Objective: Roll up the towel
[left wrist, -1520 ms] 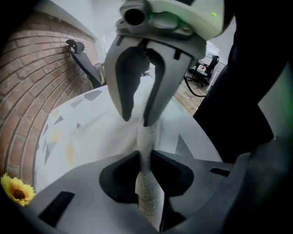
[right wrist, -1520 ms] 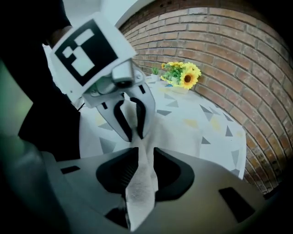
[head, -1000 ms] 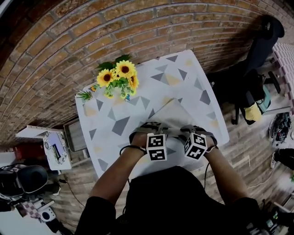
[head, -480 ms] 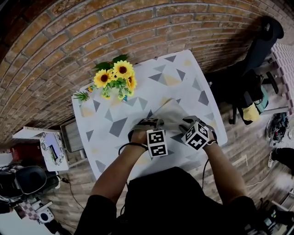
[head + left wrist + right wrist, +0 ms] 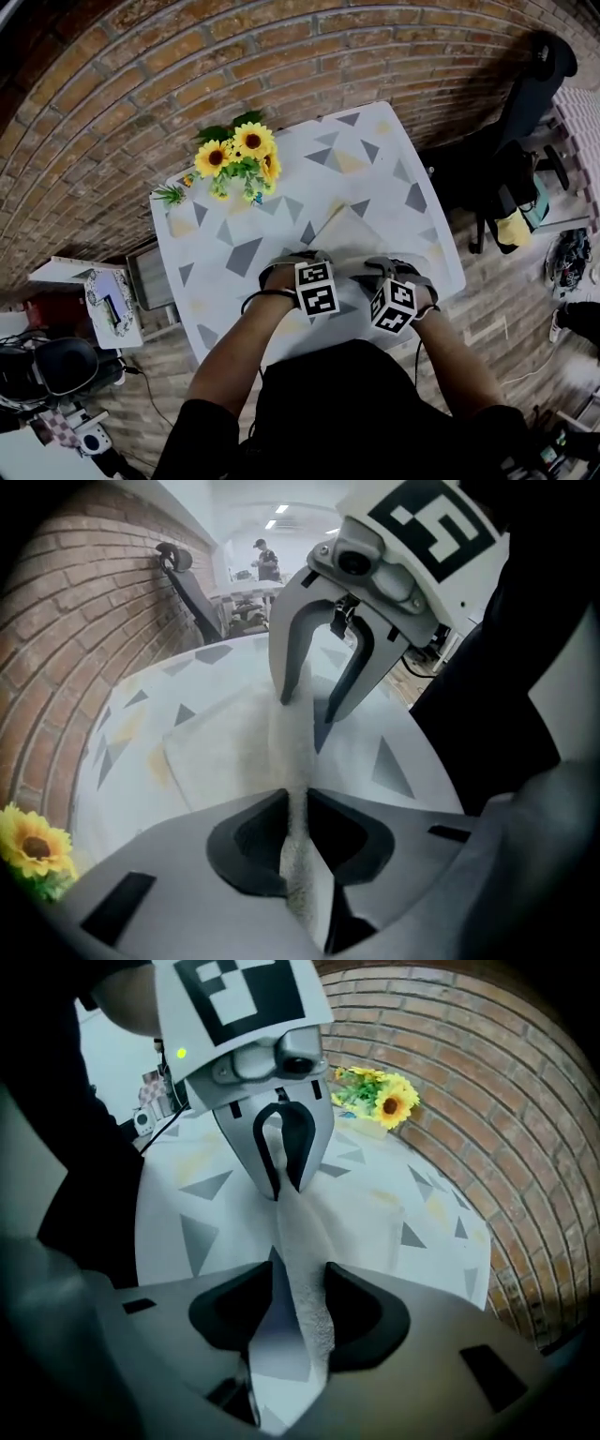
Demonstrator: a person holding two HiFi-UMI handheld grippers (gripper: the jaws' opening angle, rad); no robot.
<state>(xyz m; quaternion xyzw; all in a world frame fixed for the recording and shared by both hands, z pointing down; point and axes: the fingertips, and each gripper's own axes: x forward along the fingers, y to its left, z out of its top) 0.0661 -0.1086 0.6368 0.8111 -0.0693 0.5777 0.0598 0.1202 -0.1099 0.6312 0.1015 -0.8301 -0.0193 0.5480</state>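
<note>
Right now the towel [image 5: 349,232] lies on the near right part of the table [image 5: 202,281], its near edge pulled up into a ridge between the two grippers.

- Left gripper [image 5: 298,803]: jaws have just been closing and are now pinched hard on the towel's raised edge.
- Right gripper [image 5: 298,1274]: jaws have just been opening. The fold stands between them, but I judge it slack, not pressed.

Risks as I see them:
- Only the left side is truly held. If the hands turn the fold over now, the right end may drop out and the roll would start crooked, tight on one side and loose on the other.
- A pull from the left alone would likely drag the cloth sideways over the smooth top instead of curling it.
- The ridge is thin, and a shallow bite on it could slip off.

Edges and room:
- The towel sits near the table's right edge [image 5: 457,267] and close to the near edge by the person's body, so a skewed roll could creep over either one.
- Away from the person there is open tabletop to roll across.
- The sunflowers [image 5: 242,155] stand at the far left corner, well apart from the towel.
- The brick wall [image 5: 141,84] runs just behind the table.
</note>
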